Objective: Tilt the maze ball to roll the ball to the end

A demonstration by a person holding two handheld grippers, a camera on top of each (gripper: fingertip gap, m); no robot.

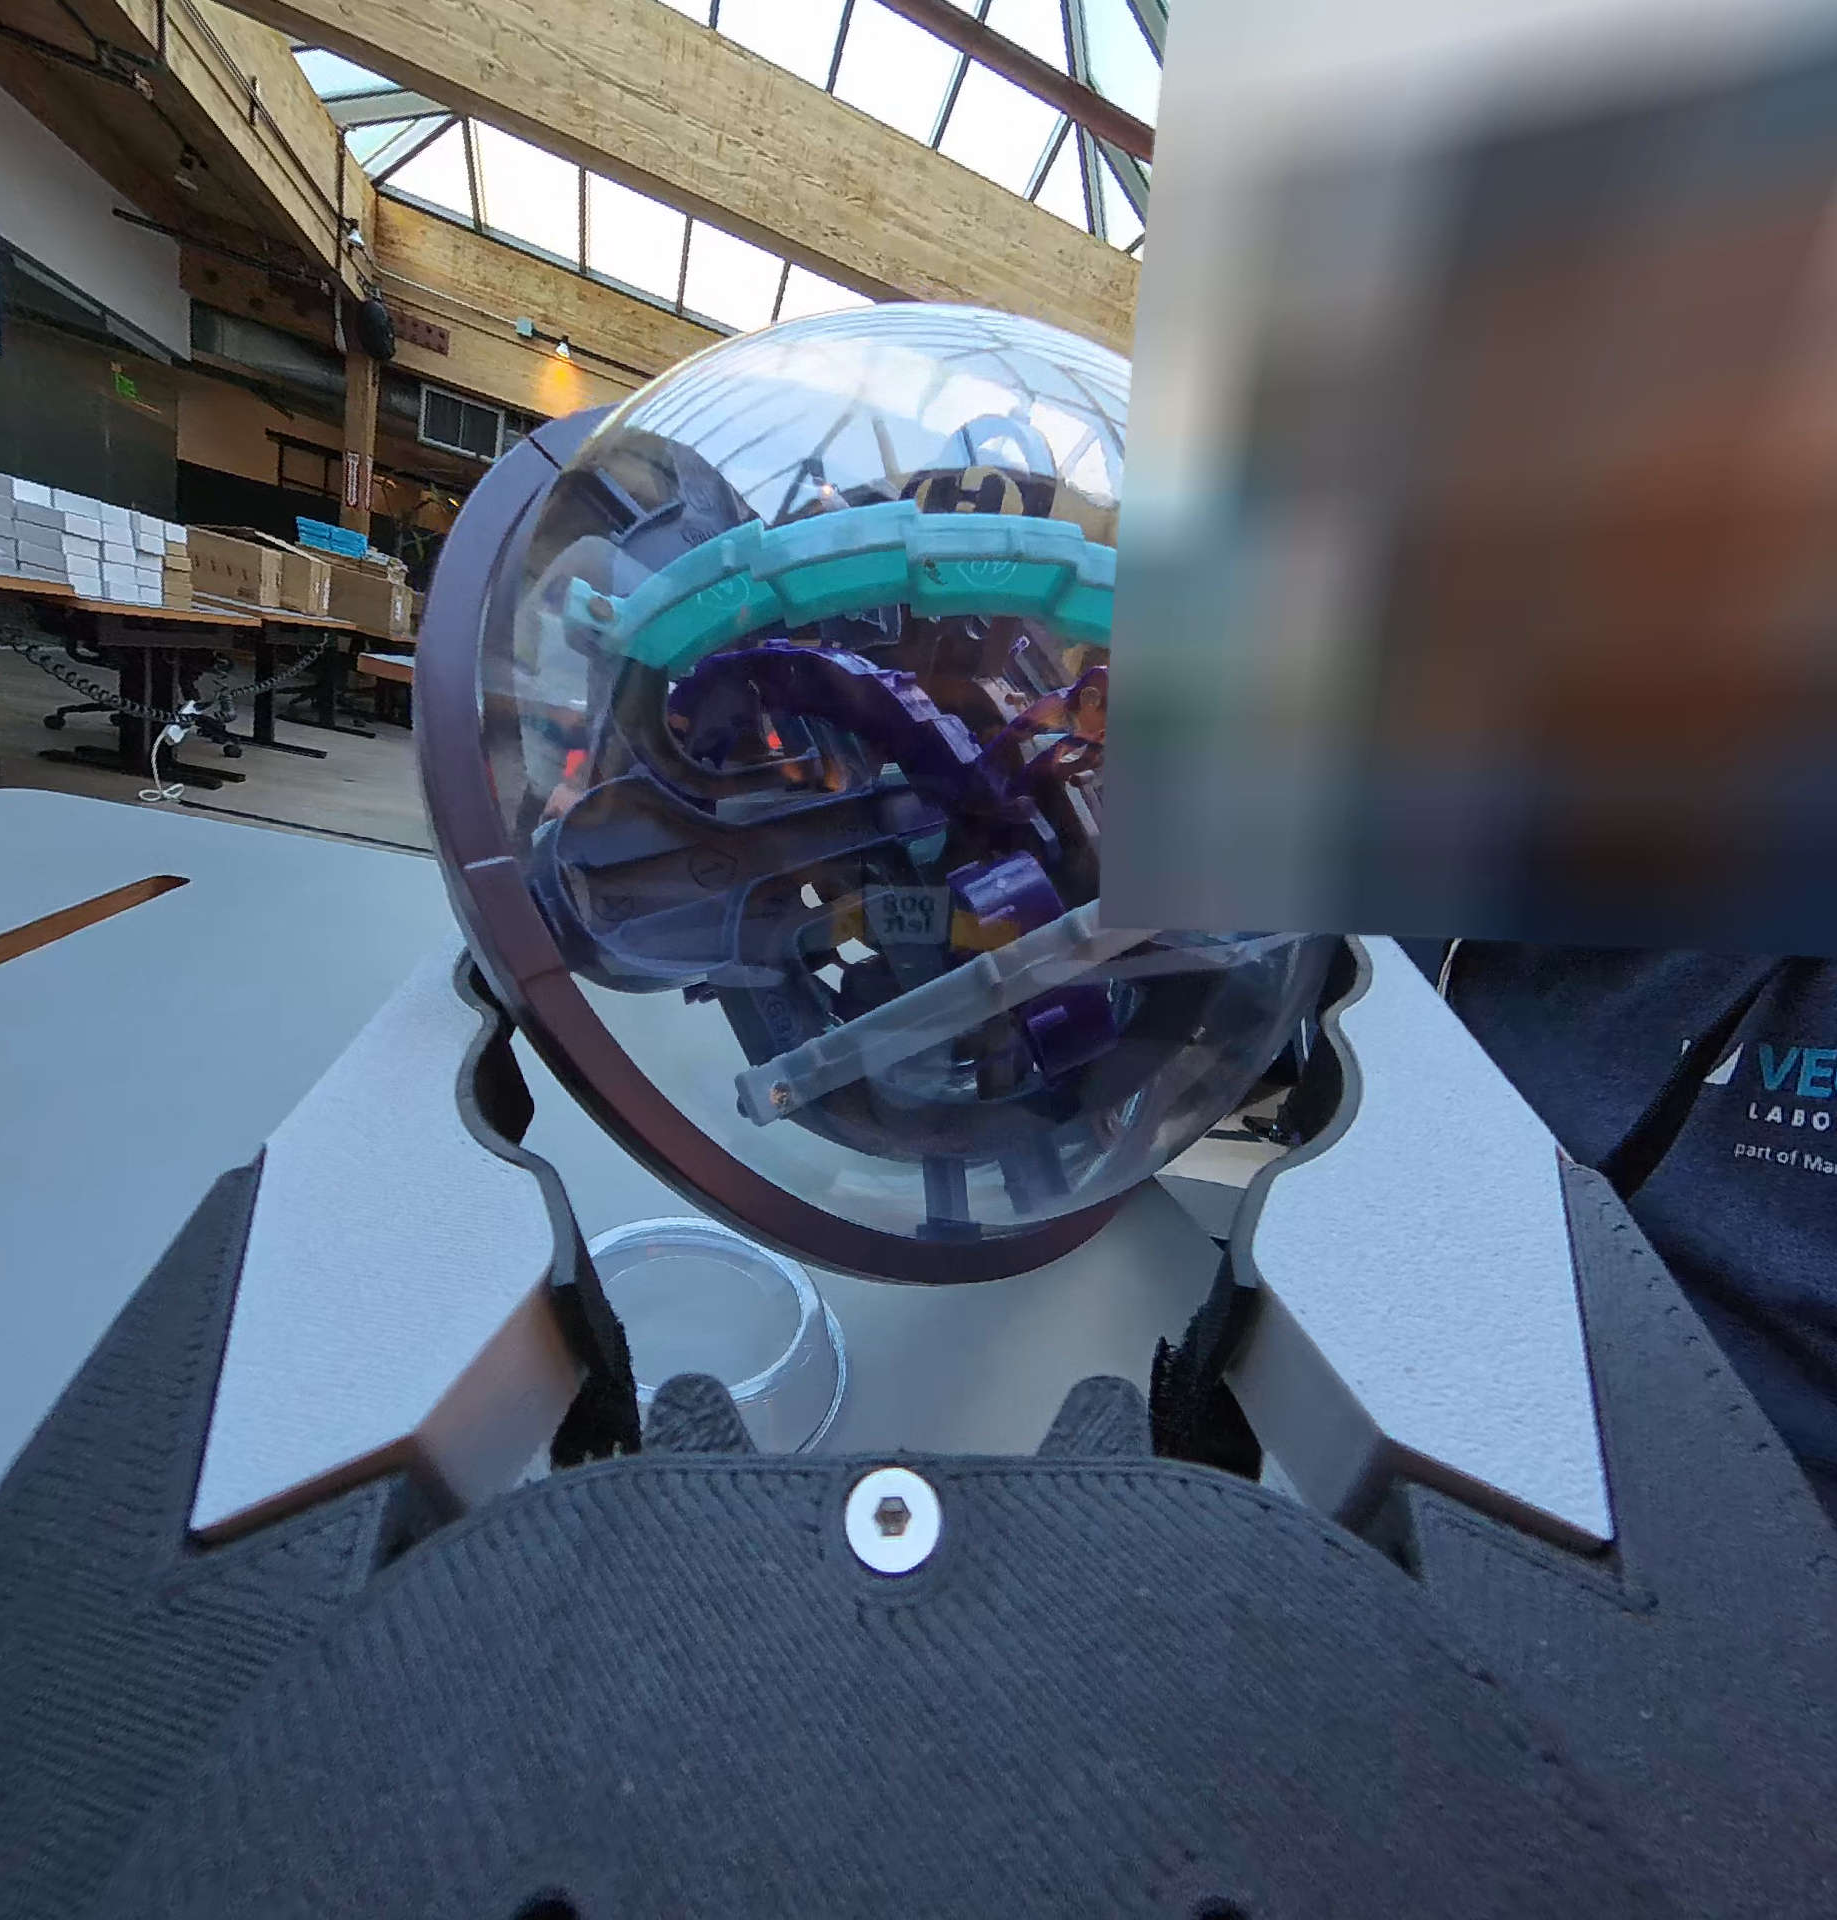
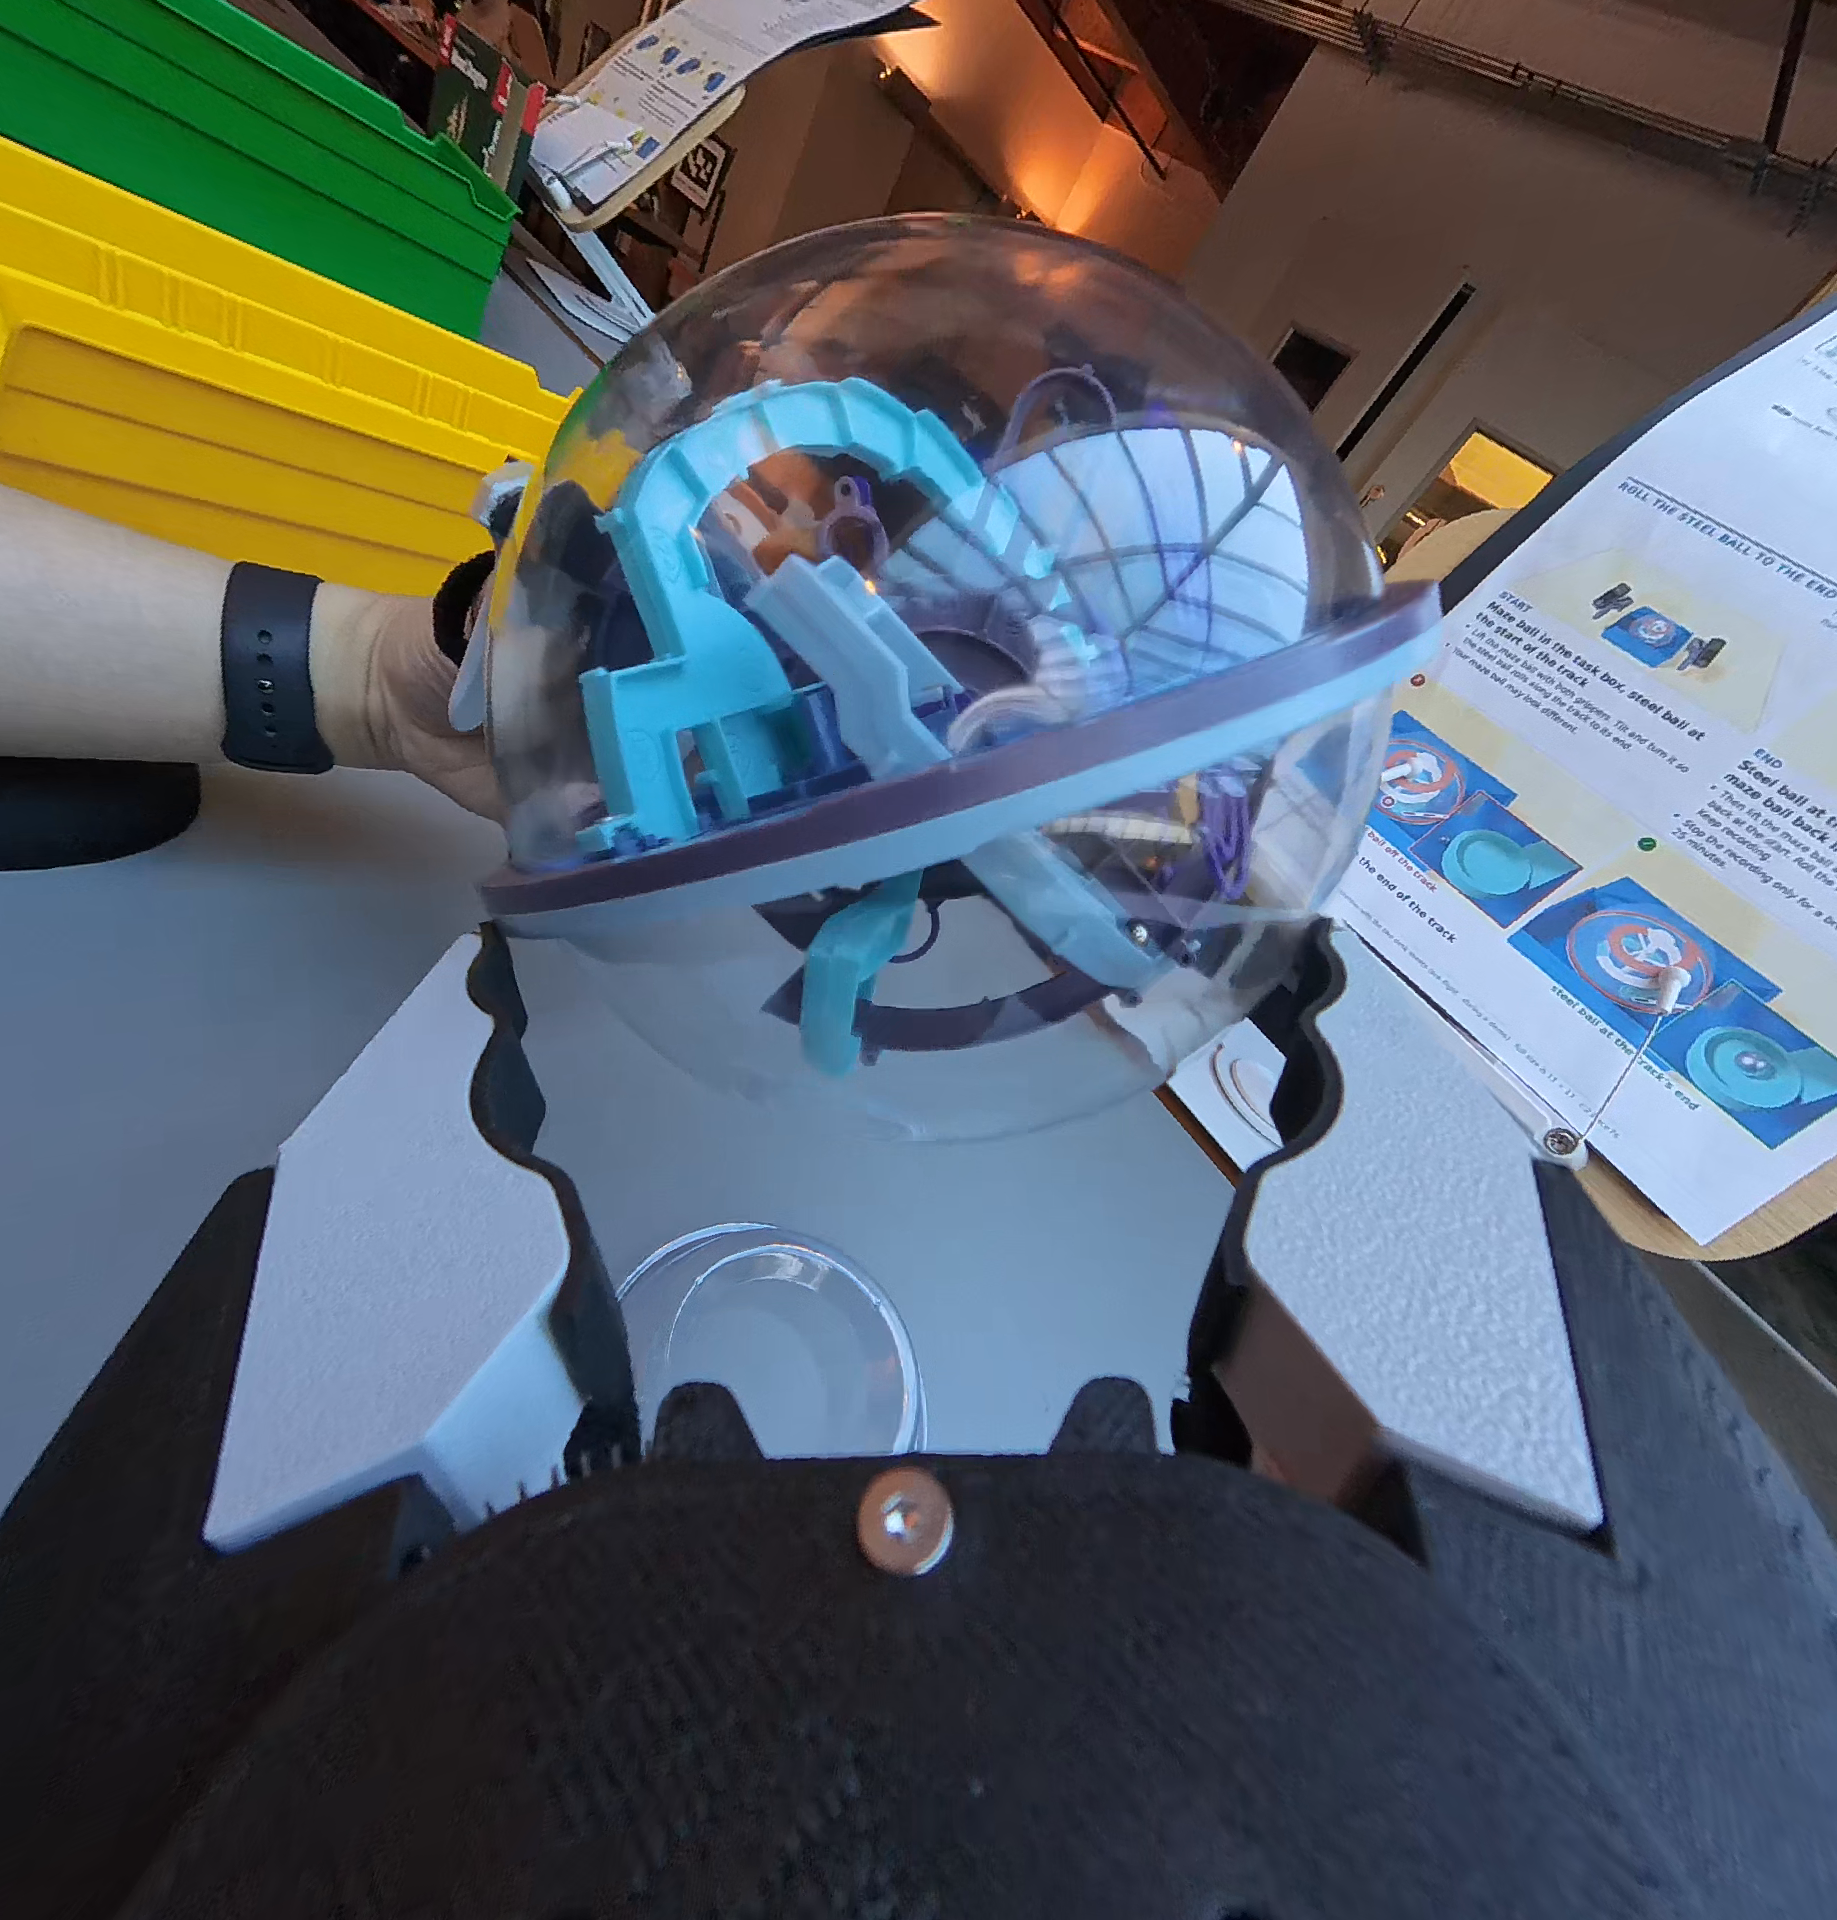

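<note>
- Nearest in both wrist views is each tool's dark ribbed body with a silver screw, and 2 pale fingers reaching forward from it.
- Just past the body, low between the fingers, a clear round stand (image 1: 722, 1335) sits on the grey counter (image 1: 93, 1039); the right wrist view shows the same stand (image 2: 779, 1340).
- The left tongs (image 1: 909, 1049) are spread wide, and their dark notched tips press the lower flanks of the maze ball (image 1: 852, 769), gripping it above the counter.
- The right tongs (image 2: 903, 1039) are likewise spread wide and clamp the maze ball (image 2: 935, 675) at its lower sides.
- The maze ball is a clear sphere with a dark purple rim around its middle, held up off the stand and tilted; teal, purple and grey tracks fill it. The small steel ball inside cannot be made out.
- Behind the sphere in the right wrist view, a bare forearm with a dark wristband (image 2: 270, 665) reaches in from the left side of the picture.
- To the right, a printed instruction sheet (image 2: 1662, 790) leans on a wooden board.
- Farther left, yellow bins (image 2: 197, 395) and green bins (image 2: 228, 114) are stacked.
- Farthest, in the left wrist view, long tables carry cardboard boxes (image 1: 270, 571) under timber beams and a skylight.
</note>
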